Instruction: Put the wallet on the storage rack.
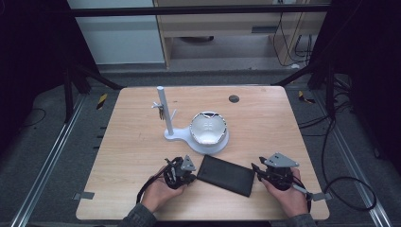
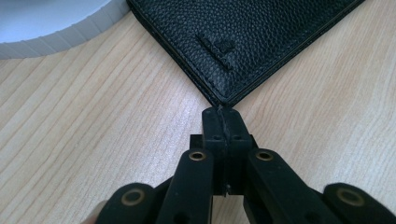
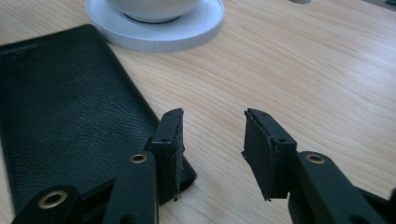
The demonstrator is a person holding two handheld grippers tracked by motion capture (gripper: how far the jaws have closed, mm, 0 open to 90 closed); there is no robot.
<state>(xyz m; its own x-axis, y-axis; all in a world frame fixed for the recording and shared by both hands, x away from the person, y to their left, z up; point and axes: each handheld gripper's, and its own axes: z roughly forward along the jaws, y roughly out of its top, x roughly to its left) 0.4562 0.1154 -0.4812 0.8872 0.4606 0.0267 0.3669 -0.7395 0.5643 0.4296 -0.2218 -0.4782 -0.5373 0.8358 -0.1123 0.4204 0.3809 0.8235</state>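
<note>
The left gripper [image 2: 219,112] has its jaws pressed flat together with nothing between them, their tips just touching the near corner of the black leather wallet [image 2: 243,42]. The right gripper [image 3: 212,140] stands with its jaws parted and nothing in the gap, one jaw over the wallet's other end, the other over bare wood. The step in hand looks like steadying the wallet from both ends so it can be gripped or opened. To do it well, the closed left tips should pin the corner without pushing it away, while the right jaws slide on until an edge lies between the pads before they close. The wallet [image 1: 225,175] lies flat and closed near the front edge of the wooden table [image 1: 265,118], between the two hands, slightly skewed; it is long, pebble-grained, with stitched edges and a small embossed mark. Just beyond it stands a white stand [image 1: 189,135] carrying a bowl.
</note>
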